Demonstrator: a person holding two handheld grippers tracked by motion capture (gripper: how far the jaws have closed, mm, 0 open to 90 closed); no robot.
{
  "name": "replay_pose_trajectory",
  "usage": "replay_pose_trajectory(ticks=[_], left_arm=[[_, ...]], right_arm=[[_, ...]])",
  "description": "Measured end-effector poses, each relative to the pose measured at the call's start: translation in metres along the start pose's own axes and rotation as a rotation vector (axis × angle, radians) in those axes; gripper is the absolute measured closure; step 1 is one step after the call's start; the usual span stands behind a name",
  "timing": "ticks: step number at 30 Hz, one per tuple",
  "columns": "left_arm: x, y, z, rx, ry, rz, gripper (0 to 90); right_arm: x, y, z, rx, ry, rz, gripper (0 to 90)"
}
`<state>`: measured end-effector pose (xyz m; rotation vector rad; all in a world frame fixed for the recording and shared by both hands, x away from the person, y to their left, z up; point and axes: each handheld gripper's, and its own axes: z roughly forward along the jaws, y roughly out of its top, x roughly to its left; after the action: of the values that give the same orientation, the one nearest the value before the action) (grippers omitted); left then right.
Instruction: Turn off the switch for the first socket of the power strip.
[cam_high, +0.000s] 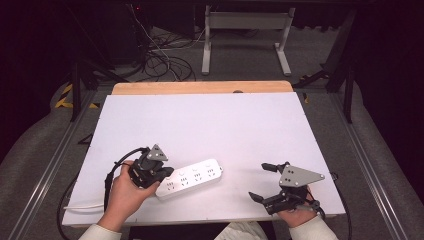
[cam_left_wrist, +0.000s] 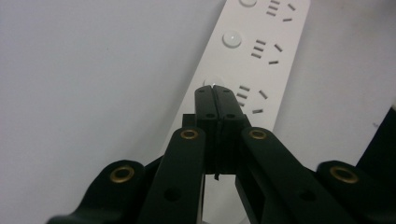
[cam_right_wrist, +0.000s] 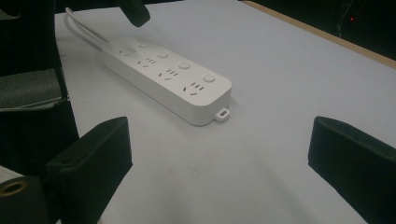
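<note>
Left gripper (cam_high: 167, 172), jaws together, tip pressing a switch button at near end of the power strip (cam_high: 195, 176) on the table (cam_high: 210, 125). Right gripper (cam_high: 264, 181), jaws wide apart, waits nearby. Next probably: lift off w/o dragging strip.

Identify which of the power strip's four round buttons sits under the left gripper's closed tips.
The button nearest the cord end of the power strip: the left gripper half covers it with shut jaws, while the others lie uncovered farther along.

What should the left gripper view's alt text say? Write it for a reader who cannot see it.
The left gripper, jaws shut together, has its tip over a round button at the near end of a white power strip, which runs away up the picture across a white table.
</note>
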<state>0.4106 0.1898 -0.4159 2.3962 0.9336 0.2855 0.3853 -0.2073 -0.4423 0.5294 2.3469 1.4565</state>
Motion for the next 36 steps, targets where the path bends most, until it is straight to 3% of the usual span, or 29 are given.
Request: replay_pose_trajectory(ticks=[8,14,36], left_arm=[[0.003,0.002,0.007,0.070,0.001,-0.007,90.0],[0.003,0.003,0.013,0.120,0.002,0.010,90.0],[0.002,0.005,0.024,0.165,0.039,0.032,90.0]], right_arm=[[0.000,0.000,0.000,0.002,0.003,0.000,6.6],[0.000,0.000,0.001,0.004,0.006,0.000,6.6],[0.000,0.000,0.001,0.008,0.011,-0.003,6.6]])
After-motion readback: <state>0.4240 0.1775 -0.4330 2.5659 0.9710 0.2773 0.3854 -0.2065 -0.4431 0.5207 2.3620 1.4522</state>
